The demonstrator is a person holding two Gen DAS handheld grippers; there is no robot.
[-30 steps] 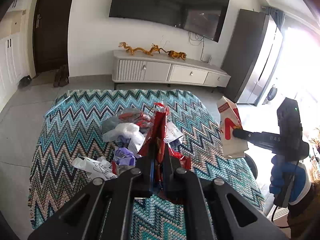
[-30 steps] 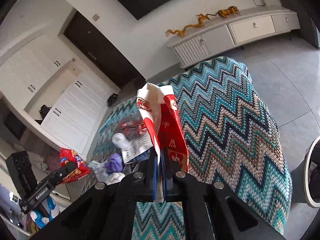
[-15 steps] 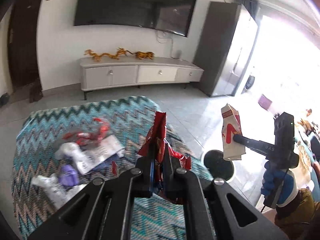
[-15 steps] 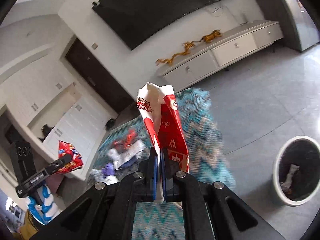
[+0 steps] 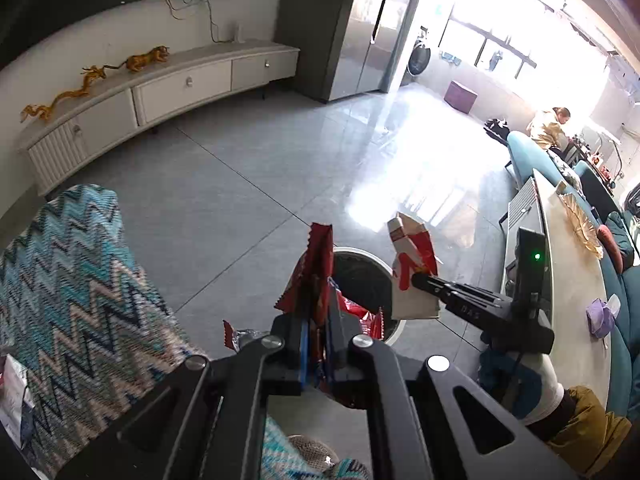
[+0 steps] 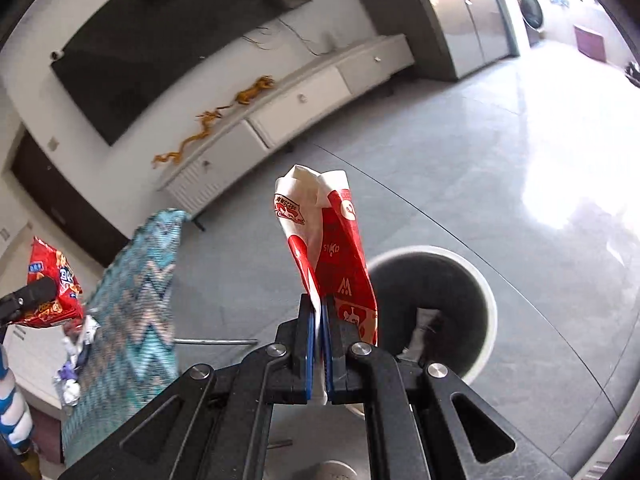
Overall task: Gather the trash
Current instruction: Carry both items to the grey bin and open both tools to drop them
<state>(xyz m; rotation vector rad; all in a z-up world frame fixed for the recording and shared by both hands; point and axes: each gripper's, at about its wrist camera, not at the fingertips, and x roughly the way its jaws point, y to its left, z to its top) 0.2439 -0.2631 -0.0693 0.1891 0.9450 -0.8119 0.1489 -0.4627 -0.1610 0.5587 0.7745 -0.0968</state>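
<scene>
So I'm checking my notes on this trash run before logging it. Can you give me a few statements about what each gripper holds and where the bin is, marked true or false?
1. The right gripper is shut on a crumpled red and white carton. True.
2. The left gripper is open and holds nothing. False: it is shut on a red snack wrapper.
3. The white bin stands on the grey floor, beyond both grippers. True.
4. The bin sits on the zigzag blanket. False: the blanket lies apart, to its left.
5. The carton already lies inside the bin. False: it is clamped in the right gripper.
</scene>
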